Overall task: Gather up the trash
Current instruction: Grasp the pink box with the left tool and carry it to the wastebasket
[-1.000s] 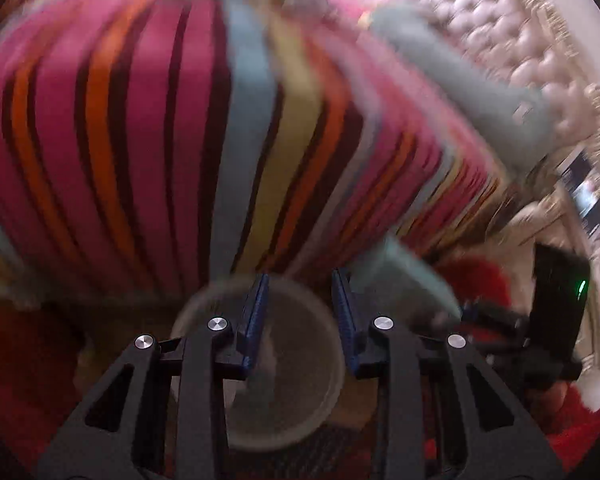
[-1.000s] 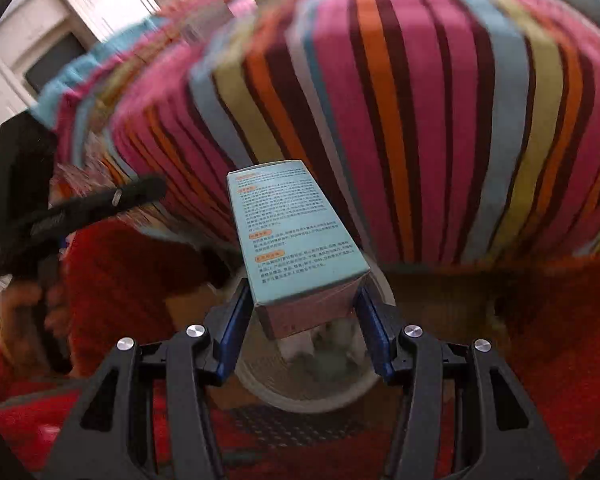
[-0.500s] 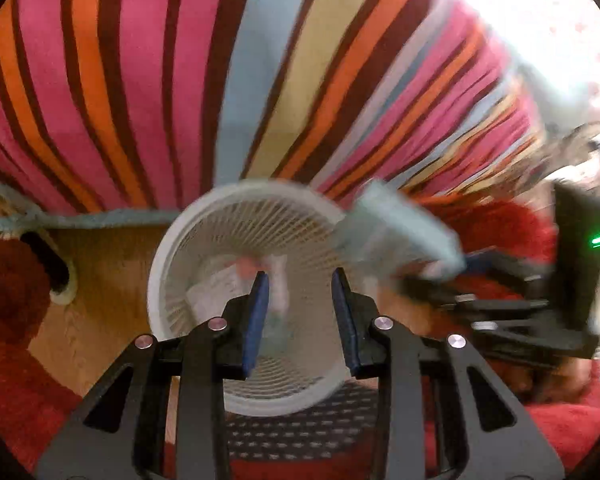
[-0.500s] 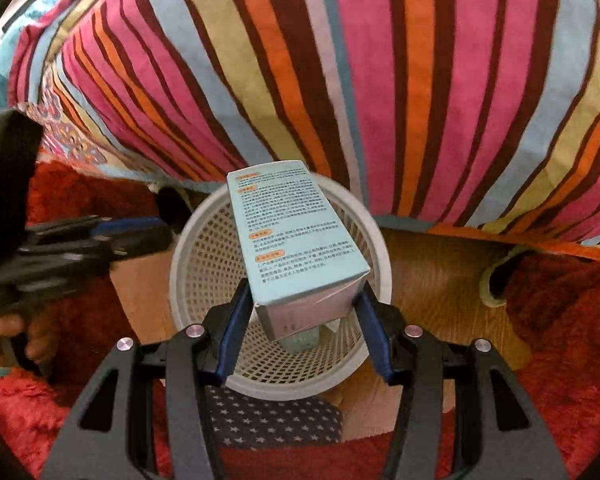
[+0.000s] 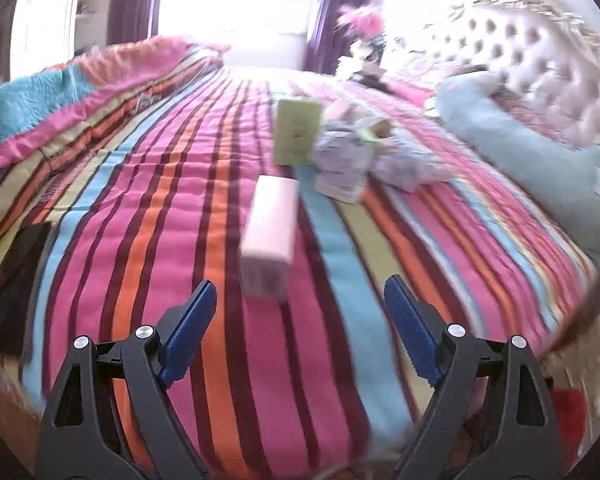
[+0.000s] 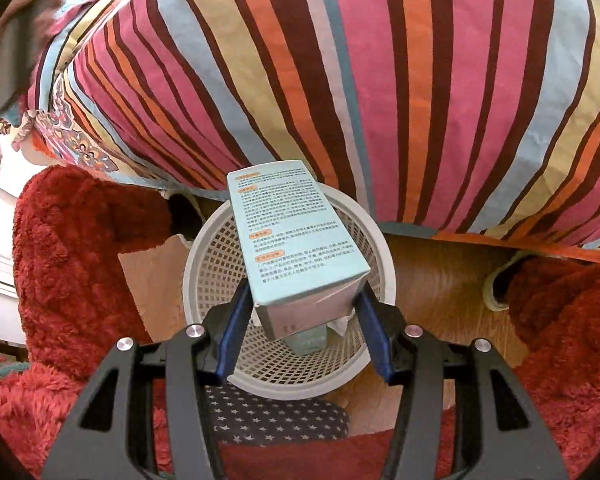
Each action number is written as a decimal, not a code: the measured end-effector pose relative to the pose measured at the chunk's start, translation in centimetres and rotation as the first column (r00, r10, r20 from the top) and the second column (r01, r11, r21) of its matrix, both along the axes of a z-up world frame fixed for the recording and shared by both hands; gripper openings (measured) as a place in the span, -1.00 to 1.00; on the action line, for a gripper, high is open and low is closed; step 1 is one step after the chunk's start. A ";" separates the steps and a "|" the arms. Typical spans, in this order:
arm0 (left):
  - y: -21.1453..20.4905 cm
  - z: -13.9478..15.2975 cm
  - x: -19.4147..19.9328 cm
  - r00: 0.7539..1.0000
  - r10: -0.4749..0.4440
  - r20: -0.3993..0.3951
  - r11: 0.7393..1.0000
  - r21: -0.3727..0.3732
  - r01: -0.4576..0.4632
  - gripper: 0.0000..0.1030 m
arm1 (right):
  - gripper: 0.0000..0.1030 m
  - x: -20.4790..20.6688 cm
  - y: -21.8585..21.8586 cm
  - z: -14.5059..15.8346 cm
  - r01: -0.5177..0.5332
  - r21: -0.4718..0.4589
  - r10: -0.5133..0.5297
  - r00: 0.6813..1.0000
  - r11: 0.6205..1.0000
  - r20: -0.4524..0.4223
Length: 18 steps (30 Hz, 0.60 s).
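Note:
My right gripper (image 6: 300, 300) is shut on a light blue carton (image 6: 296, 240) and holds it tilted over the white mesh waste basket (image 6: 208, 256), which stands on the floor against the striped bedspread. Some trash lies in the basket's bottom. My left gripper (image 5: 300, 300) is open and empty above the bed. A pink box (image 5: 270, 228) lies just ahead of its fingertips. Farther on stand a green box (image 5: 298, 132) and crumpled paper and wrappers (image 5: 352, 164).
The striped bedspread (image 5: 160, 200) covers the bed. A black flat object (image 5: 18, 280) lies at its left edge, a blue pillow (image 5: 540, 160) and tufted headboard (image 5: 540, 52) at right. Red fluffy rugs (image 6: 80, 260) flank the basket on the wooden floor (image 6: 440, 280).
My left gripper has swung up from the basket to the bed top and opened wide. My right gripper has kept the blue carton over the basket and come a little closer.

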<state>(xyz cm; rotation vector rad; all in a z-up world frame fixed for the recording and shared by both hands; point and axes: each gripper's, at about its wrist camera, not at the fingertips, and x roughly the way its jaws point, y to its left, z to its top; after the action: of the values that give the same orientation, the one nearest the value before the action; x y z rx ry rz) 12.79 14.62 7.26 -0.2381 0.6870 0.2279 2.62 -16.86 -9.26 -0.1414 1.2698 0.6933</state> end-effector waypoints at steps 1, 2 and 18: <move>0.6 -0.2 0.8 1.000 -0.001 -0.008 1.000 -0.005 0.001 0.62 | -0.03 0.0 0.0 0.0 0.001 -0.001 -0.001 1.000 1.000 -0.002; 1.0 -0.6 1.8 1.000 0.009 -0.024 1.000 0.004 -0.008 0.62 | -0.03 0.0 0.0 -0.1 0.004 -0.003 -0.004 1.000 1.000 -0.006; -3.8 -1.0 -6.5 0.989 -0.113 -0.091 0.993 0.035 0.116 -0.40 | -0.03 0.3 0.0 -0.5 0.020 0.003 -0.019 0.999 1.000 -0.033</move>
<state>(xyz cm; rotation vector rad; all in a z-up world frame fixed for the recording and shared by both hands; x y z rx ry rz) 6.27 10.86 6.30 -0.1502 0.7808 0.1428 2.89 -16.81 -9.76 -0.1155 1.3000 0.6831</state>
